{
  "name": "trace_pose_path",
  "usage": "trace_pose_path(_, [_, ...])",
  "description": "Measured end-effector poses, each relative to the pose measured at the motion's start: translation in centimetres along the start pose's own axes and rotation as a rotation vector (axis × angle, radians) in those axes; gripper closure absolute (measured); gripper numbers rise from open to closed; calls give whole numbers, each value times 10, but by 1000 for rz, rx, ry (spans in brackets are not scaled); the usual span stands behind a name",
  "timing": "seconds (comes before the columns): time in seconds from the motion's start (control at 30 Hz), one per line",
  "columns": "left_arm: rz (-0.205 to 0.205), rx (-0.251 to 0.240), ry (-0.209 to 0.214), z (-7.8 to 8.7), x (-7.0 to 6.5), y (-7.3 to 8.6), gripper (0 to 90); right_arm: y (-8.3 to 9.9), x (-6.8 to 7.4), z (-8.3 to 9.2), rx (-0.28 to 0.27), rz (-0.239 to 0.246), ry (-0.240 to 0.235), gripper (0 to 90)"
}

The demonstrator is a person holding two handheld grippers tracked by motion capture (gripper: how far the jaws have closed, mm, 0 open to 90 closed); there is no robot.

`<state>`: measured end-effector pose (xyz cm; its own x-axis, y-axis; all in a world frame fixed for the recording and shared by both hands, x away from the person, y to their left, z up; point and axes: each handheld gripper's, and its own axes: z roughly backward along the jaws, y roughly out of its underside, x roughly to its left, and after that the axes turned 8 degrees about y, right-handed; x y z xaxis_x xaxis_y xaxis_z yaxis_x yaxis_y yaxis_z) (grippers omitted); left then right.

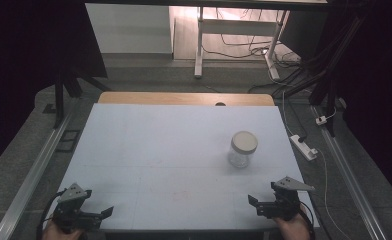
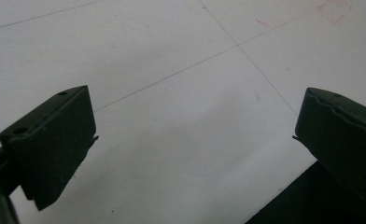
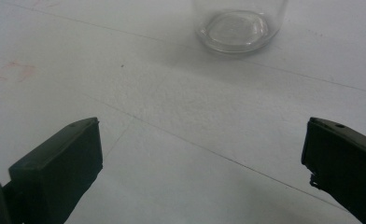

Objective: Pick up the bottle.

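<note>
A clear glass jar [image 1: 242, 149] with a cream lid stands upright right of the middle of the white table [image 1: 154, 150]. My left gripper [image 1: 98, 202] rests at the near left corner, open, with only bare table between its jaws [image 2: 195, 135]. My right gripper [image 1: 262, 196] sits at the near right edge, open and holding nothing [image 3: 202, 154]. The right gripper view looks at the jar's glass base [image 3: 237, 28], which stands well ahead of the jaws and apart from them.
A wooden strip [image 1: 184, 98] runs along the table's far edge. A white power strip [image 1: 304, 146] and cables lie on the floor to the right. Metal rails [image 1: 39, 165] flank the table, and a white desk frame [image 1: 199, 45] stands behind it.
</note>
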<state>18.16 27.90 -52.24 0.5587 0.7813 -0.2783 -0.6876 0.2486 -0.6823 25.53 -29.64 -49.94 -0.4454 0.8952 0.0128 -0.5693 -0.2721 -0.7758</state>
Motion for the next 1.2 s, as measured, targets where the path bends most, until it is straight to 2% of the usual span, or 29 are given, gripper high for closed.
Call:
trace_pose_path(0.4, [-15, 18, -4, -2, -2, -1, 0, -1, 1, -1, 12, 13, 2, 0])
trace_pose_path(0.57, [-19, 25, 0, -3, -2, -1, 0, -1, 1, -2, 15, 20, -25, 0])
trace_pose_path(0.93, [-20, 28, 9, -3, -2, -1, 0, -2, 3, -2, 23, 48, -51, 0])
trace_pose_path(1.2, [-20, 26, 12, -3, -2, -1, 0, -6, 3, -2, -3, 48, -83, 0])
